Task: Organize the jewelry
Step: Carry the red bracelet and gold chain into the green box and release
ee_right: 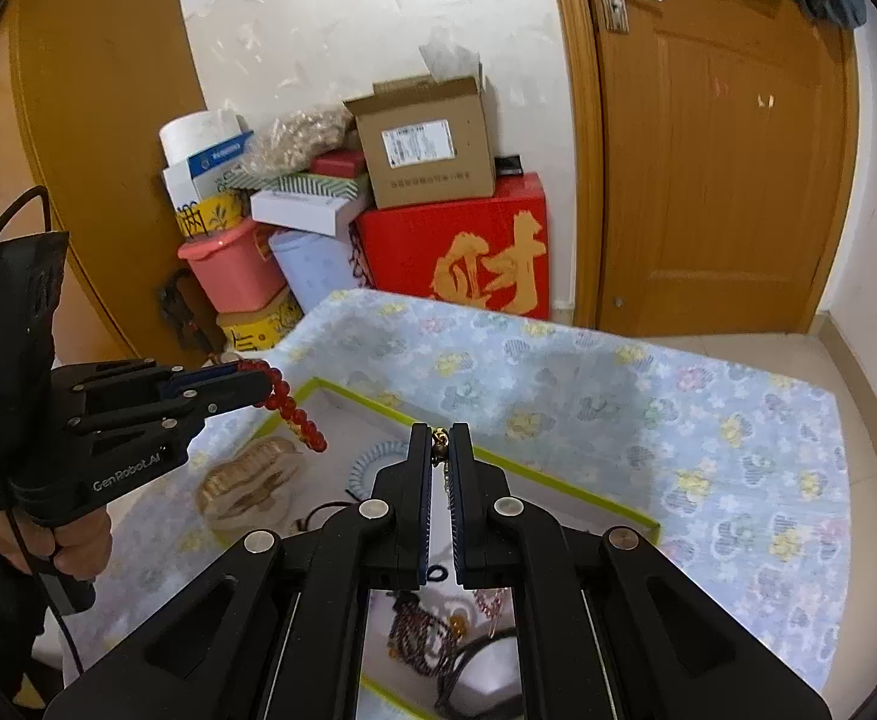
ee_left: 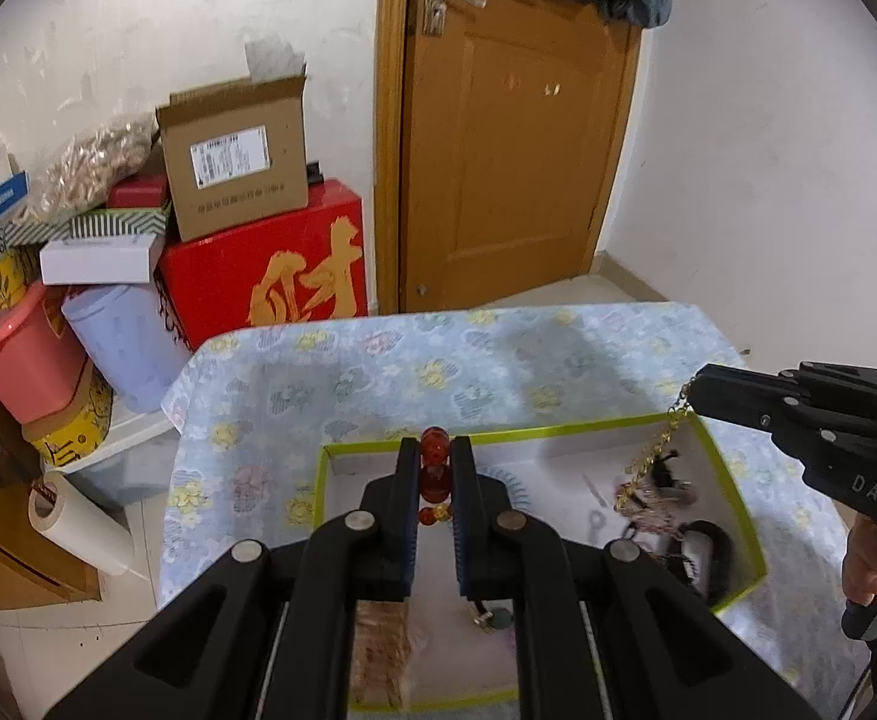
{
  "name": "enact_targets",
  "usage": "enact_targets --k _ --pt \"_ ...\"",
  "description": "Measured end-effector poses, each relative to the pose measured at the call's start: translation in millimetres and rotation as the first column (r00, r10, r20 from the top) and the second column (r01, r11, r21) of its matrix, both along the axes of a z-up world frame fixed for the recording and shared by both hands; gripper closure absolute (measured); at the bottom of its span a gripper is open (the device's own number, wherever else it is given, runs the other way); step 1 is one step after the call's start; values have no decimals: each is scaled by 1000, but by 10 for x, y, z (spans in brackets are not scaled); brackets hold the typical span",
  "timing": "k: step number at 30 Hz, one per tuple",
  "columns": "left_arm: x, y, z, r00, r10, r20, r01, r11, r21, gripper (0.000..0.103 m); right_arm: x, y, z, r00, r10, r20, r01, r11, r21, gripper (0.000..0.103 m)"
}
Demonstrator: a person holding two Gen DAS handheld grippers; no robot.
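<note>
Left gripper [ee_left: 434, 456] is clamped on a red bead string [ee_left: 434, 461]: fingers nearly together with only the beads between them, beads showing above the tips and in the gap. From the right wrist view the same gripper [ee_right: 261, 387] sits up over the near-left corner of the box, and the bead string [ee_right: 292, 411] hangs out of its tip in a loop, clear of the box floor. Right gripper [ee_right: 440, 441] is closed to a narrow slit on a gold chain [ee_right: 439, 447], pinched right at the fingertips. In the left wrist view that gripper [ee_left: 697, 391] comes in from the right, with the gold chain [ee_left: 654, 450] hanging down into the box; its lower end reaches the tangle of jewelry [ee_left: 657, 495] on the box floor, can't tell if it's caught in it. The box [ee_left: 732, 480] is shallow, white inside with a lime-green rim, and sits on a table under a light-blue floral tablecloth [ee_left: 414, 372]. Also in the box: a stack of gold bangles [ee_right: 252, 477] at the left end, a blue ring-shaped piece [ee_right: 378, 459] toward the back, a black band [ee_left: 711, 546] on the right side, and dark beaded strands [ee_right: 414, 630] below the right gripper. Both chains are held above the box, neither laid down. Behind the table: a red box with gold lettering [ee_left: 270, 276], a cardboard carton [ee_left: 237, 159] on top of it, a pink tub [ee_left: 24, 354], a wooden door [ee_left: 516, 138].
</note>
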State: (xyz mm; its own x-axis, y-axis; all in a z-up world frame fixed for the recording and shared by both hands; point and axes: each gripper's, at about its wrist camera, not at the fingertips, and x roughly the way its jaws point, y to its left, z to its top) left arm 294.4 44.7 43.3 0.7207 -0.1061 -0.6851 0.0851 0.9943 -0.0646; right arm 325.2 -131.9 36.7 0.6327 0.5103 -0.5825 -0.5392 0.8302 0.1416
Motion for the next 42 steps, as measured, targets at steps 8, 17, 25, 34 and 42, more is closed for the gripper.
enact_targets --k 8,17,25,34,42 --pt "219 52 -230 998 19 -64 -19 1000 2 93 271 67 -342 997 -8 -78 7 1000 -22 98" --pt "292 -13 -333 995 -5 -99 4 1000 -3 93 417 14 -632 985 -28 -169 23 999 -33 97" --pt "296 -143 -402 992 -36 -120 35 999 -16 93 405 -19 -706 980 -31 -197 25 999 -36 80" --pt "267 -278 -505 987 -84 -139 78 996 -50 93 281 -132 -634 985 -36 -171 33 999 -19 69" --pt "188 -436 -589 978 -127 -164 117 991 -69 92 188 -255 -594 985 -49 -165 48 999 -12 68"
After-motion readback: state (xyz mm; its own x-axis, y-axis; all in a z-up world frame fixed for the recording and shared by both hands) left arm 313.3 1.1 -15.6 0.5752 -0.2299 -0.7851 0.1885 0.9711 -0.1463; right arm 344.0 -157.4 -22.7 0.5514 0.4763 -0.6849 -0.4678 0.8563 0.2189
